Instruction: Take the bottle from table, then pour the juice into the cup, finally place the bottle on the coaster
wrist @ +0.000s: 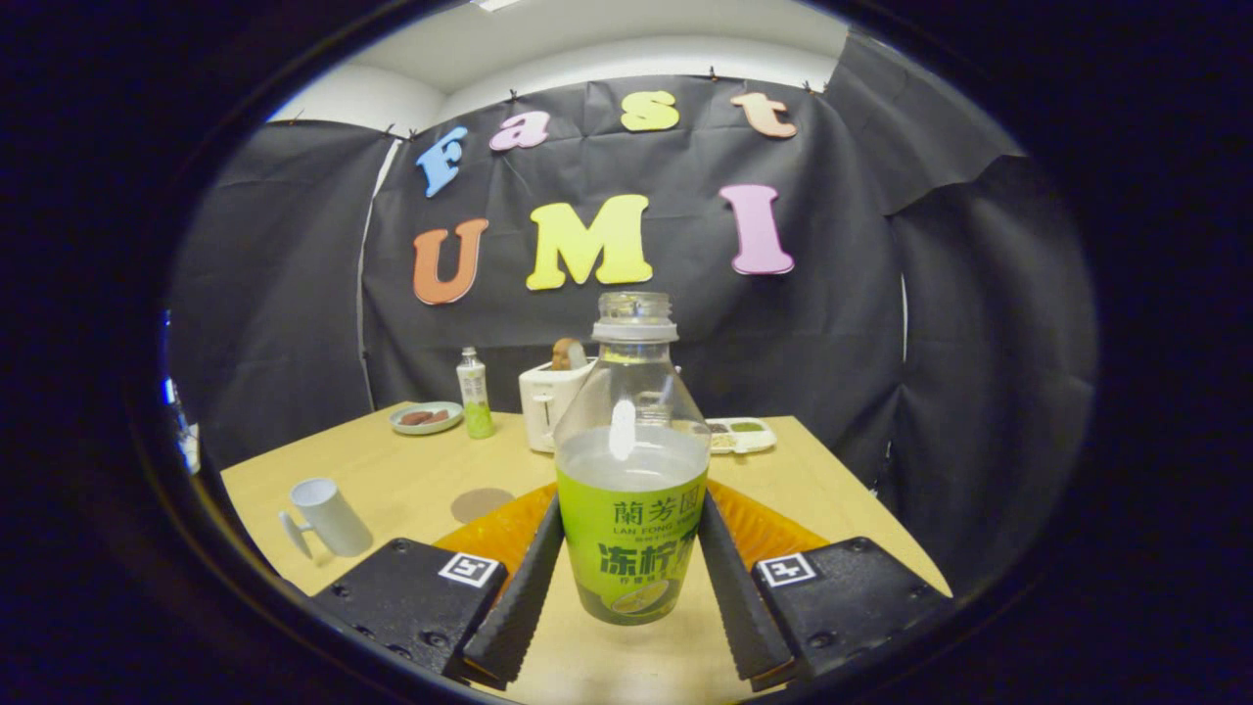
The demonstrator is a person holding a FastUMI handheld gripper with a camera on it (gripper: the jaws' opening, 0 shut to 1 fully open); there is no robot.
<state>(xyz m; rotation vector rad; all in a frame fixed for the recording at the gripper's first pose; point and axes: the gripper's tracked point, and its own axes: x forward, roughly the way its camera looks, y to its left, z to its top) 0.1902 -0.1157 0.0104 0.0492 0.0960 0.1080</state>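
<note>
Light wooden worktop (411, 485) in the lower half of the frame, smooth and pale yellow, closed in behind and at both sides by black cloth walls, with a strip of white ceiling at the top. At lower centre, the claw (631, 578) closed around the bottle (632, 490), both fingers (519, 597) pressed on the green label from left and right. Bottle upright, without cap, clear above the label, partly filled with pale juice; whether its base touches the worktop or hangs a little above, cannot tell. Just behind the bottle, an orange ribbed coaster (499, 534), visible on both sides of it. At lower left, well apart from the claw, a white cup (328, 516), leaning a little, handle toward the left. Between cup and coaster, a small round brownish patch (482, 504) on the wood. Far end of the worktop, from left to right: a small plate (425, 417) with dark food, a second small bottle (475, 394) with green bottom part, a white toaster (553, 401) with bread in the slot, a white tray (741, 434) with compartments.
</note>
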